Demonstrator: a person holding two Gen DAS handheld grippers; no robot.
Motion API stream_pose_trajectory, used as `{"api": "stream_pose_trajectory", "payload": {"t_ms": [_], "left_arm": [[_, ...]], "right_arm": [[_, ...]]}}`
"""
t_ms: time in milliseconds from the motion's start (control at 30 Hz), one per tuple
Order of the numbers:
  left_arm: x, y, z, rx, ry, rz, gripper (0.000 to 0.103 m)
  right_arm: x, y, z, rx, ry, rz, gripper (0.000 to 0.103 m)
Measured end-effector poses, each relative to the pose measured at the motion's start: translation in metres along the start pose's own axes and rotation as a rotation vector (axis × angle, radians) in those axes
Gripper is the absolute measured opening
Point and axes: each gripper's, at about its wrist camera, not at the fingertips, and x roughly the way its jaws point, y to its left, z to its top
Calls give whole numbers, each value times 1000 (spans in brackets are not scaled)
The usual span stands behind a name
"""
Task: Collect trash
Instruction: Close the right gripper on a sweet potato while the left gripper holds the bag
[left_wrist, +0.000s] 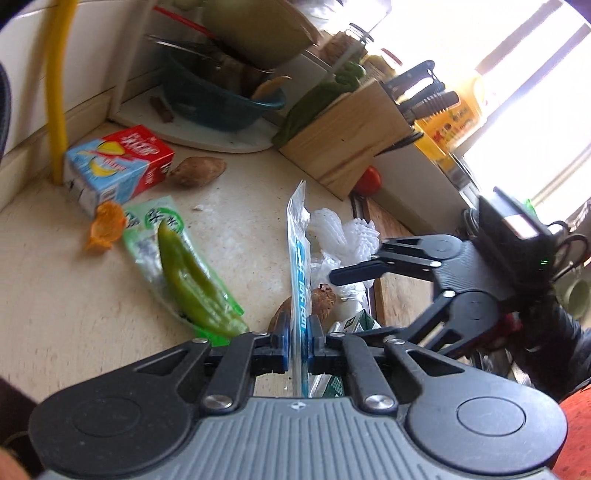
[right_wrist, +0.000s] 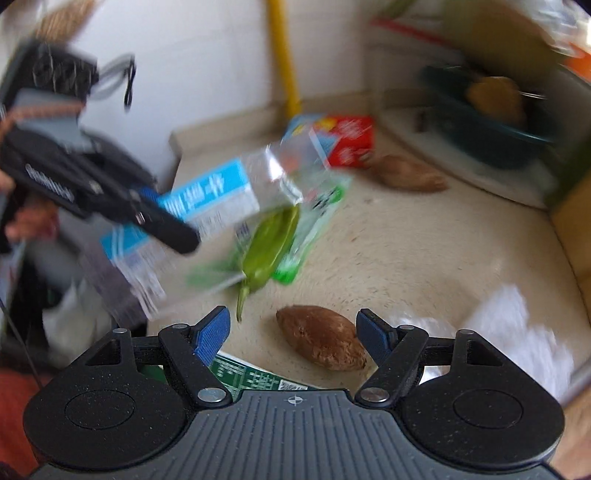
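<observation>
Nearest my left lens is my left gripper (left_wrist: 297, 345), its blue pads pressed against a flat clear packet with a blue printed band (left_wrist: 297, 273); I hold the packet edge-on, standing straight up between the pads, lifted above the speckled counter (left_wrist: 66, 295); from my right lens the same packet (right_wrist: 207, 192) shows broadside and blurred, clear plastic at its far end, hanging in the air off the left gripper (right_wrist: 162, 225) above the counter's near left part.

My right gripper (right_wrist: 293, 332) is spread wide and holds nothing; between its blue pads, down on the counter, lies a brown sweet potato (right_wrist: 323, 341); under its left finger sits the corner of a green printed carton (right_wrist: 255, 376); off to its right lies white foam netting (right_wrist: 513, 325), blurred.

Beyond the lifted packet, a green pepper (left_wrist: 195, 288) rests on top of a green and white wrapper (left_wrist: 159, 229), both flat on the counter; just beside the wrapper's far end is an orange crumpled wrapper (left_wrist: 105, 227); behind that stands a red and blue carton (left_wrist: 118, 162) against a yellow pipe (left_wrist: 57, 92); a second sweet potato (left_wrist: 197, 170) lies just right of the carton.

Farther back a teal basin (left_wrist: 221, 103) sits on a white tray (left_wrist: 207, 136); to the right is a wooden knife block (left_wrist: 343, 136) with dark handles sticking out, and a red tomato (left_wrist: 368, 180) at its foot.
</observation>
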Motion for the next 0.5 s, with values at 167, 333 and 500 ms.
{"api": "stream_pose_trajectory", "payload": {"t_ms": [167,333,500], "left_arm": [[-6,7,-14,-59,-32,12,8],[-7,9,-22,-92,-40,17,8],[-6,11,-27,-109,-37,30,8]], "right_arm": [[27,4,9,-105,107,15,82],[39,-1,7,-132,161,-4,75],[41,-15,9,-14,136,-5,58]]}}
